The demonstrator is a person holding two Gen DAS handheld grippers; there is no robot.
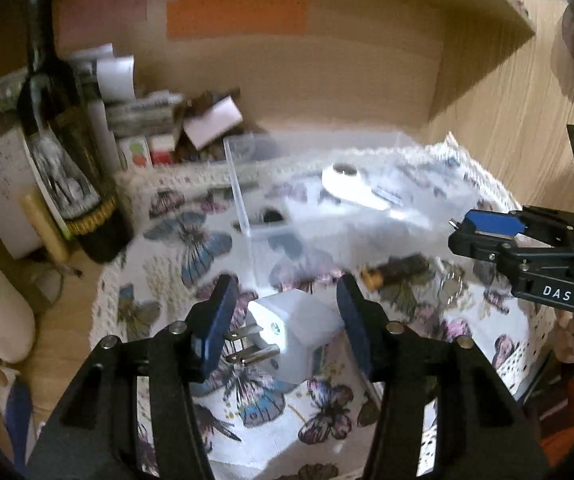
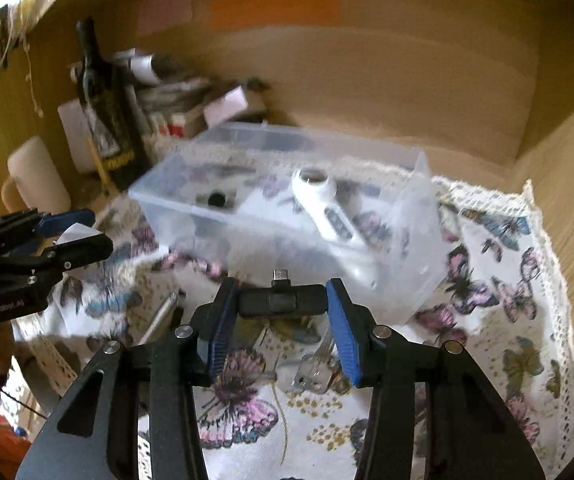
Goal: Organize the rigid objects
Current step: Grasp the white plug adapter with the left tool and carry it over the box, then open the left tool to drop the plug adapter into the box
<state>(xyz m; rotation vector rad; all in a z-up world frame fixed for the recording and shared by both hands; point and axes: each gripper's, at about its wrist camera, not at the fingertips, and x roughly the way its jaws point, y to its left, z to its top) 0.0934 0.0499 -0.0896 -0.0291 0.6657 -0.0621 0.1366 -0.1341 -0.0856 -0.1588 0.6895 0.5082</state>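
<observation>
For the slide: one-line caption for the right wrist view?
Right gripper clamps a small black USB adapter before the clear plastic bin on a butterfly tablecloth.

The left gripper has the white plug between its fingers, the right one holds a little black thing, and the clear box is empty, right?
Not quite: the clear box isn't empty. The right wrist view shows a white gadget inside it. The left gripper does have the white plug, and the right gripper holds the little black thing.

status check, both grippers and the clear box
Left gripper shut on white plug adapter. Right gripper shut on black dongle. Clear box ahead, unobstructed.
</observation>
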